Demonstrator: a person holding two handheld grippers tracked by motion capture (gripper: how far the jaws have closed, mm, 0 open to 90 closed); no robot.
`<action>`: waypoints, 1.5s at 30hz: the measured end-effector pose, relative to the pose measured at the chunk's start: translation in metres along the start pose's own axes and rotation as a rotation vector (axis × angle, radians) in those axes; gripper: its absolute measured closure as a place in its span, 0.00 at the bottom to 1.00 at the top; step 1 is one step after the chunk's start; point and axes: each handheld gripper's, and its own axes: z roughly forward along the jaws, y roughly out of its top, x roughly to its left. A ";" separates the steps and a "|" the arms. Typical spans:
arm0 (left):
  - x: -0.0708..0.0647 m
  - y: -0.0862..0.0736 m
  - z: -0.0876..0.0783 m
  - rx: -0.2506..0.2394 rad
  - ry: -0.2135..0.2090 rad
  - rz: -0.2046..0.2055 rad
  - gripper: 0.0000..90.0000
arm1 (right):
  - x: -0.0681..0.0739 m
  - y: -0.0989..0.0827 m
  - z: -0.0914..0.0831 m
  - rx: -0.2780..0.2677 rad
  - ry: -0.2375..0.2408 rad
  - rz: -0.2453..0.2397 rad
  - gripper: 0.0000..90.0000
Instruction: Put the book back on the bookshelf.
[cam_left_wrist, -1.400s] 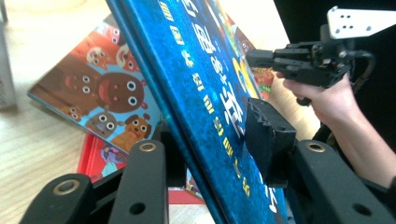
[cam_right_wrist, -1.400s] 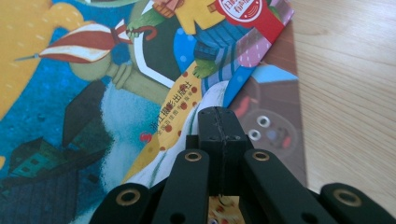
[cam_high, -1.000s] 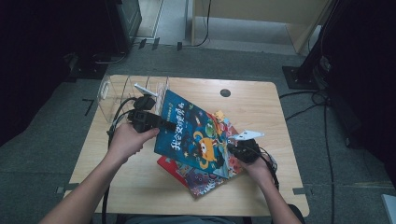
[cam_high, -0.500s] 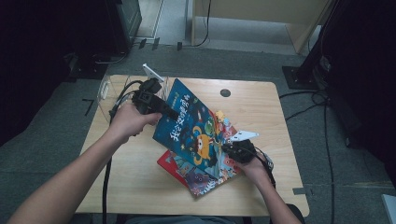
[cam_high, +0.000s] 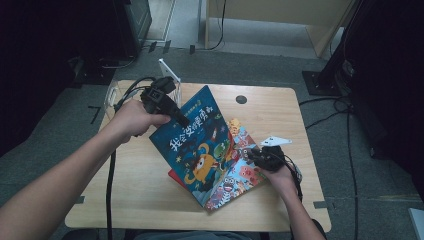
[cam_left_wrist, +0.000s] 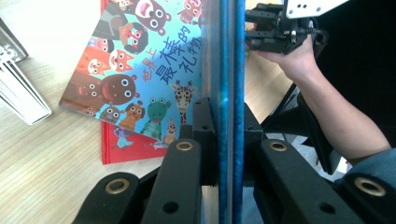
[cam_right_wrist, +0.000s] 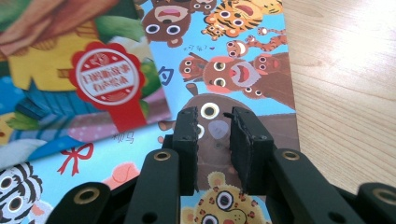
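The left tool (cam_high: 181, 117), jaws just closing onto the blue picture book (cam_high: 200, 145), has tilted it off the stack, while the right tool (cam_high: 256, 156) has just opened, empty.

My work surface is a light wooden counter (cam_high: 140, 200) with rounded corners. A round dark hole (cam_high: 241, 99) sits near its far edge. A clear plastic rack (cam_high: 114, 95) stands at my far left corner; its white ribbed base (cam_left_wrist: 18, 91) lies on the wood. A red book (cam_left_wrist: 122, 147) lies flat, lowest in the stack. Grey floor (cam_high: 50, 150) surrounds the counter, with black cables (cam_high: 335, 112) trailing at my right.
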 end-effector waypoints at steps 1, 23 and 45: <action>-0.003 0.000 -0.003 -0.001 0.013 0.018 0.93 | 0.000 0.000 0.000 -0.001 0.000 -0.001 0.80; -0.003 -0.070 -0.061 -0.006 0.148 0.060 0.93 | 0.009 0.000 0.010 0.000 -0.007 -0.048 0.65; 0.026 -0.141 -0.095 -0.097 0.155 -0.065 0.93 | 0.001 0.001 0.013 -0.040 -0.036 -0.052 0.60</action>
